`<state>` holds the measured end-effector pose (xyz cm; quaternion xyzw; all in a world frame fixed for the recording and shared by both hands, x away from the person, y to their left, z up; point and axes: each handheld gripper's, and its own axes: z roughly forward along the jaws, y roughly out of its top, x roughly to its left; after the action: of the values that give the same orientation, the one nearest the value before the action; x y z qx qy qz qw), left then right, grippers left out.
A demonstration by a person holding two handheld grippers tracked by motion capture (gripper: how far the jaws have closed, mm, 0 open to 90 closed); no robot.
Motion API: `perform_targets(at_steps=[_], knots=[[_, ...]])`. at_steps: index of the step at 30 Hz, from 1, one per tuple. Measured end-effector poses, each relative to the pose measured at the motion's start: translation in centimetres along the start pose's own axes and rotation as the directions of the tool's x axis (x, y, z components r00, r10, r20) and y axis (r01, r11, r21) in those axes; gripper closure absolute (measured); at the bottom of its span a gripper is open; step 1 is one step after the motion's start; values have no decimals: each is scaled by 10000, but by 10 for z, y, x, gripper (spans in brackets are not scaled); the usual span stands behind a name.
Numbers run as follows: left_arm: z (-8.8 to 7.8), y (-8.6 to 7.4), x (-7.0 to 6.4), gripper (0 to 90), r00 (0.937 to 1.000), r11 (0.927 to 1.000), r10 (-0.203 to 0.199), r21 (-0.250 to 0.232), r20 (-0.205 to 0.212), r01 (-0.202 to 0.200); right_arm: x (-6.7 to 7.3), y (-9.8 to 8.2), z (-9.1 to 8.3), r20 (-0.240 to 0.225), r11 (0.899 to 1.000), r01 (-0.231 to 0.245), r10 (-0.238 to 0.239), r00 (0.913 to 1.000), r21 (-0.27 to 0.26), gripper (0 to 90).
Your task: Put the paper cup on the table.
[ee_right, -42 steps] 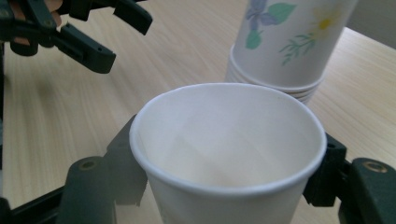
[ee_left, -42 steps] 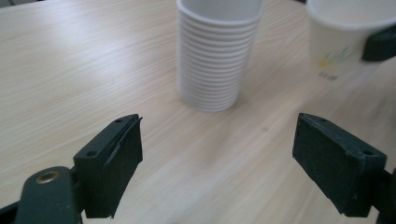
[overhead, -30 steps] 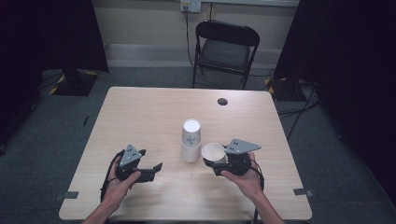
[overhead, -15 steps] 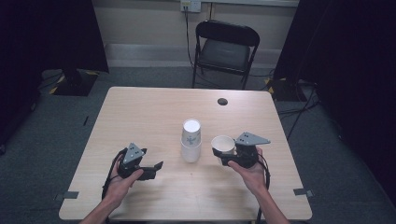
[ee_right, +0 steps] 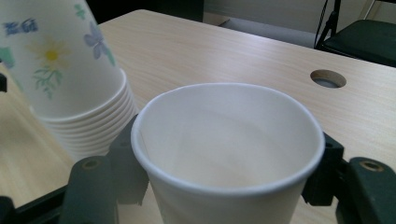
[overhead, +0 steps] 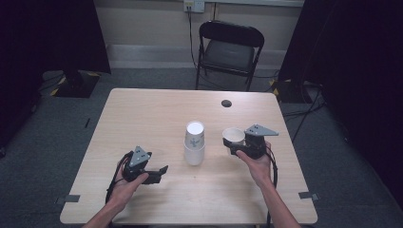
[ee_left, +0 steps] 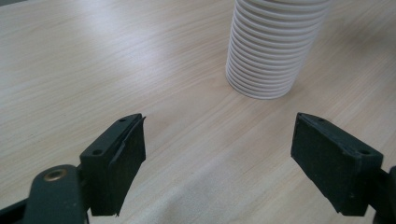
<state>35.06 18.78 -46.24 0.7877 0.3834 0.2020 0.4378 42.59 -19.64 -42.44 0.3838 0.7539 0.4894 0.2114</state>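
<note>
the left gripper [overhead: 160, 171] lies low over the near left part of the table [overhead: 142, 118], its jaws spread wide with nothing between them, only bare wood under them in the left gripper view. they point toward the stack [ee_left: 273, 46] of upturned cups, which stands just ahead and a little to the right of the gap between the jaws, well short of contact.

the right gripper [overhead: 233, 145] sits on the other side of the stack, jaws pinching a single cup [overhead: 234, 136] by its sides. this cup is upright, mouth up, its long axis vertical, rim round and not crushed in the right gripper view [ee_right: 228, 140]. the stack [overhead: 195, 142] stands near the table's middle, apart from the held cup, to the left of it in the high view, with a clear strip of table between them.

judged from this, the cup is off the stack and the next move is to set it down on open table to the right; the right hand alone carries it. farther back a round hole [overhead: 226, 103] marks the table, and a chair [overhead: 228, 47] stands beyond the far edge.
</note>
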Motion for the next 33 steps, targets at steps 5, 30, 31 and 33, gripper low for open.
perform_targets(at_steps=[5,30,31,33], knots=[[-1,0,-1,177,10000,10000,6,86,87,-7,-8,3,16,376,9999,65,-71,9993,160,322],[2,-2,-3,179,9999,9999,58,144,94,-59,-32,-15,64,1328,9957,-268,148,9910,891,307],[2,-3,-4,179,9999,9999,52,151,137,-54,-32,-16,64,1337,9960,-238,120,9909,867,305],[2,-3,-4,180,9998,9998,123,176,180,-127,-30,-17,63,1327,9963,-73,-42,9912,856,301]])
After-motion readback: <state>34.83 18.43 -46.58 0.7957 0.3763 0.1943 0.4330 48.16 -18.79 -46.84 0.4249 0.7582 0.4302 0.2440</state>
